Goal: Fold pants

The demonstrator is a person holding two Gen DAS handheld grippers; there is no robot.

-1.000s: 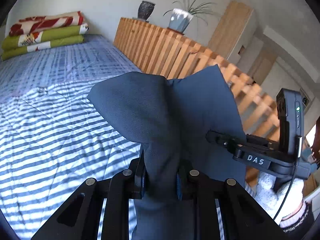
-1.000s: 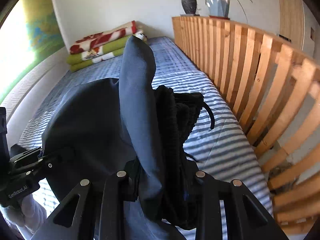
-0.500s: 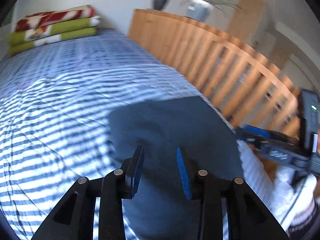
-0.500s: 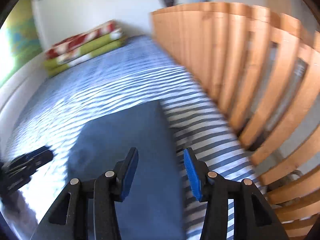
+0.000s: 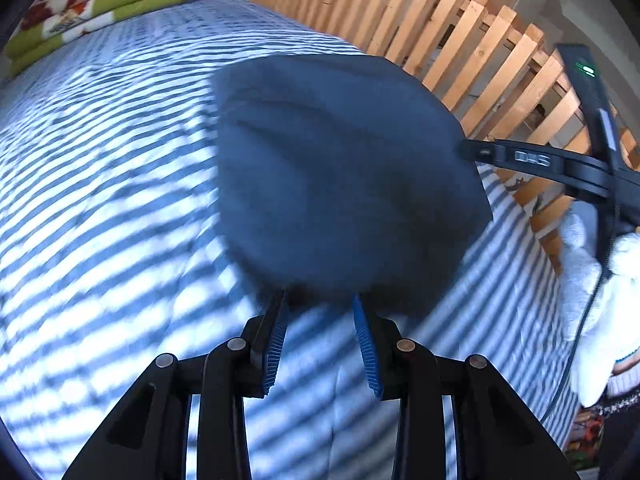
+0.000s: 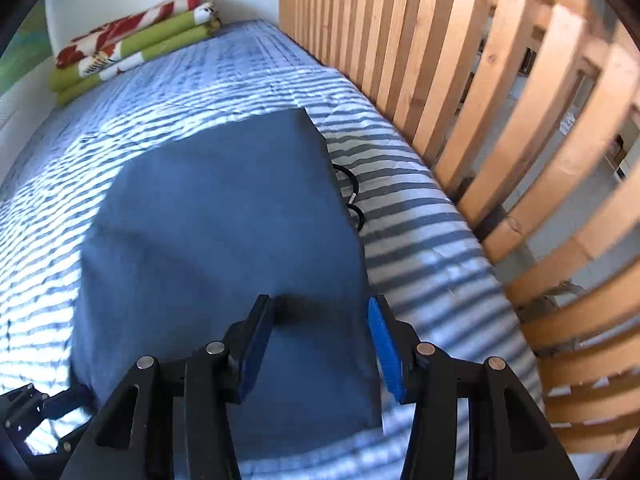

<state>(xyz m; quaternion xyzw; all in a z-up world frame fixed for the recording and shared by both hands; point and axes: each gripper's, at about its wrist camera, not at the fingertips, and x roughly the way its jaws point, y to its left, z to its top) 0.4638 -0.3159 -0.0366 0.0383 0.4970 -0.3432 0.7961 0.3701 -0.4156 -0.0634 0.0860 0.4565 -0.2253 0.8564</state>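
Observation:
The dark blue pants lie folded into a flat rectangle on the striped bed. My left gripper hangs open just short of their near edge, with nothing between its blue pads. In the right wrist view the pants spread out ahead, a black drawstring poking from their right edge. My right gripper stands open over the near right part of the cloth, its pads apart from it. The right gripper also shows at the pants' right corner, held by a white-gloved hand.
A stack of folded red, white and green blankets lies at the far end of the bed. A wooden slatted rail runs along the bed's right side. The left gripper shows at the lower left of the right wrist view.
Both grippers let go of the pants, which dropped from a raised bunch to lie flat on the bed. Both grippers have sunk and tilted down, jaws now apart.

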